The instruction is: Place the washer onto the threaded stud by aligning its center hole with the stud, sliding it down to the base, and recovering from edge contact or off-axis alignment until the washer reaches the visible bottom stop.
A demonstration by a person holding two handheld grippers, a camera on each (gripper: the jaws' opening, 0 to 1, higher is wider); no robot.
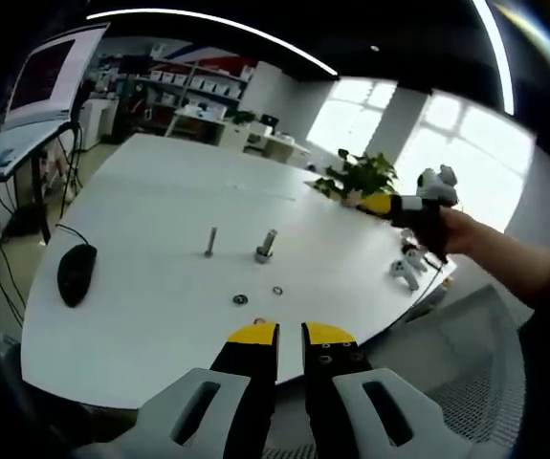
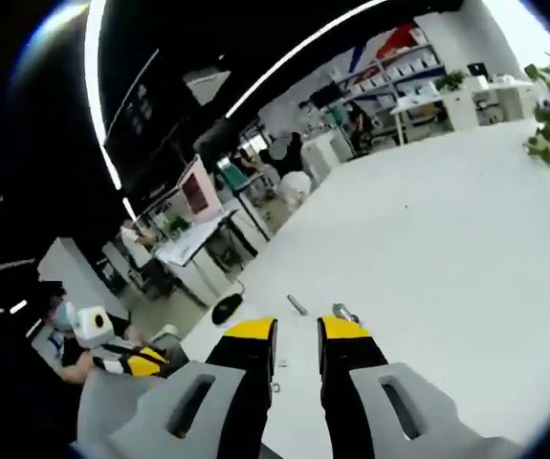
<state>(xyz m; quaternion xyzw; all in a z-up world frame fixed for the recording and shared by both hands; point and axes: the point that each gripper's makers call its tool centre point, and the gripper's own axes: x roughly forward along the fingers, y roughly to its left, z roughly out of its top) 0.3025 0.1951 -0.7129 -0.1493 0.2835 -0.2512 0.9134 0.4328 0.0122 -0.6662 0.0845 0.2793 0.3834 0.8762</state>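
Washer (image 1: 277,290) is lying on the big white table (image 1: 160,191), near the threaded stud (image 1: 265,246) that is standing up. I am holding my left gripper (image 1: 290,335) and right gripper (image 2: 297,330) empty, jaws slightly apart.

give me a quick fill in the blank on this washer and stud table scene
1. Both studs, the thin stud and the thick stud, stand ____ on the white table.
2. The two washers lie flat on the table, between the studs and the ____ claw.
3. The black computer mouse lies near the table's ____.
4. The right claw holds ____ between its tips.

Missing words: upright; left; edge; nothing
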